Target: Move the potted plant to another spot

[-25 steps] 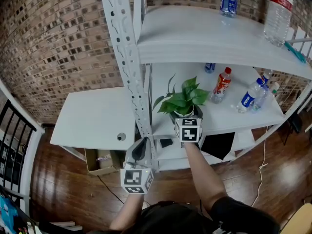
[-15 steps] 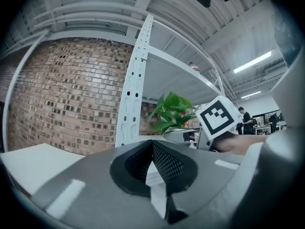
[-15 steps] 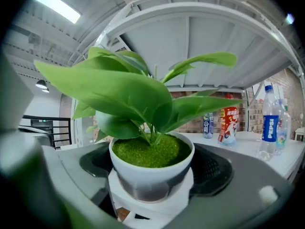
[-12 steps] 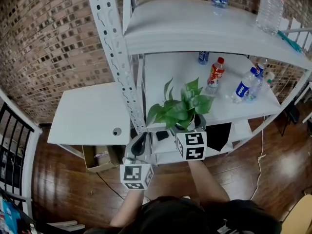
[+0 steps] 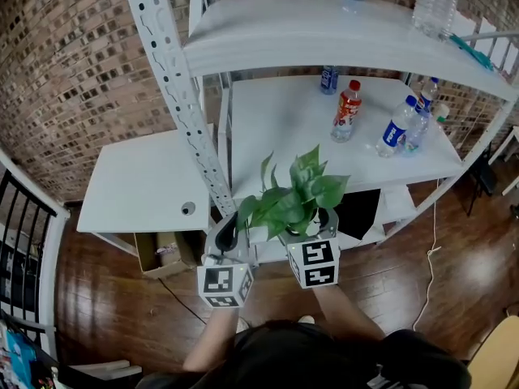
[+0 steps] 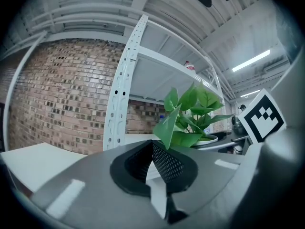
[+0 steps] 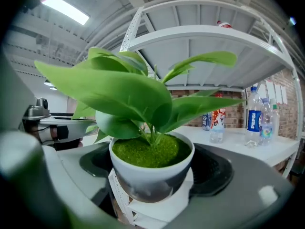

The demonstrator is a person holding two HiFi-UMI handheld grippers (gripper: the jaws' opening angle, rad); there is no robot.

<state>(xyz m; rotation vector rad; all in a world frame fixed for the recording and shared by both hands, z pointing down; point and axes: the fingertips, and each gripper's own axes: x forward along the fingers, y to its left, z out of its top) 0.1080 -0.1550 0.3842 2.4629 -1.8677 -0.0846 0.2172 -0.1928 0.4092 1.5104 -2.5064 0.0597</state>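
The potted plant [image 5: 293, 201], green leaves in a small white pot [image 7: 151, 168], hangs in the air just off the front edge of the middle shelf board [image 5: 276, 128]. My right gripper [image 5: 308, 221] is shut on the pot, one jaw on each side of it, as the right gripper view shows [image 7: 152, 173]. My left gripper [image 5: 225, 237] hovers to the left of the plant by the shelf's upright post [image 5: 174, 96], its jaws closed together on nothing [image 6: 159, 163]. The plant [image 6: 190, 116] shows to the right in the left gripper view.
Several drink bottles [image 5: 346, 112] stand at the back right of the middle shelf board, and more stand on the top board [image 5: 434, 2]. A white desk [image 5: 138, 189] adjoins the shelf on the left, with a cardboard box [image 5: 162, 254] under it. Wooden floor lies below.
My right gripper has drawn the plant back off the shelf board toward me. The left gripper has shifted slightly and stays closed.
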